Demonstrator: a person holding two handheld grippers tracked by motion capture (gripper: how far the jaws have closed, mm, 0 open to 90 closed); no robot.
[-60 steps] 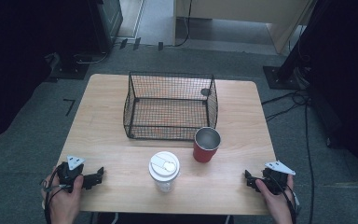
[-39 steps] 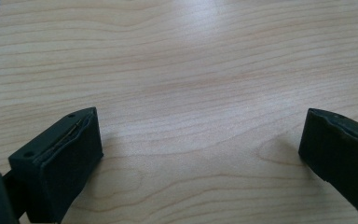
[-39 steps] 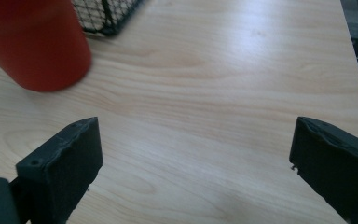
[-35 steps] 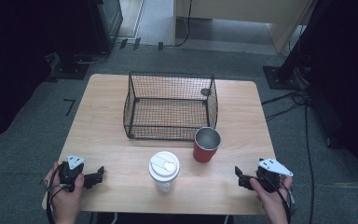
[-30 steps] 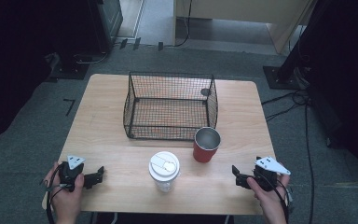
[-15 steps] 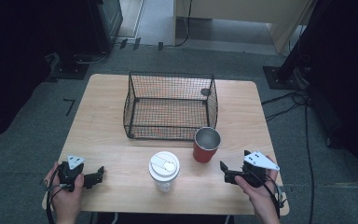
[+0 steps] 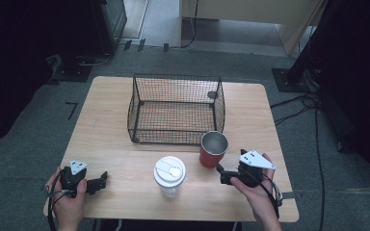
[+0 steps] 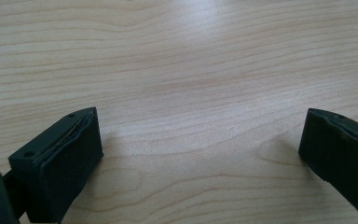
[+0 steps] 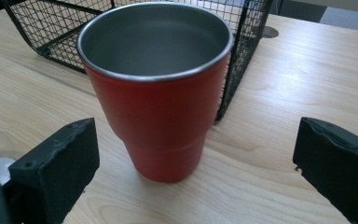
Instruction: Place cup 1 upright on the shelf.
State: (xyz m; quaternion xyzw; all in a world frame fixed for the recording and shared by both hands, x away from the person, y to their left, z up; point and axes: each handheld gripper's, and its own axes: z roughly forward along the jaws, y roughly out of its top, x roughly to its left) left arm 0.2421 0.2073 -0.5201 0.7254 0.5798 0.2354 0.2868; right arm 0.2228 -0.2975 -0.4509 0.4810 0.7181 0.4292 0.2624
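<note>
A red metal cup (image 7: 213, 149) (image 9: 161, 93) with a steel inside stands upright on the wooden table (image 7: 120, 163), just in front of a black wire basket (image 7: 176, 109). My right gripper (image 7: 221, 175) (image 9: 196, 163) is open and faces the cup from close by, its jaws wide on either side without touching it. A clear cup with a white lid (image 7: 169, 176) stands to the left of the red cup. My left gripper (image 7: 103, 179) (image 8: 200, 154) rests open near the table's front left corner, over bare wood.
The wire basket (image 9: 242, 42) stands open-topped at the middle of the table and holds nothing. A round grommet (image 7: 212, 95) sits in the tabletop behind it. Dark equipment and cables (image 7: 298, 103) lie on the floor around the table.
My right gripper has moved left and forward from the front right corner up to the red cup. The left gripper has stayed where it was.
</note>
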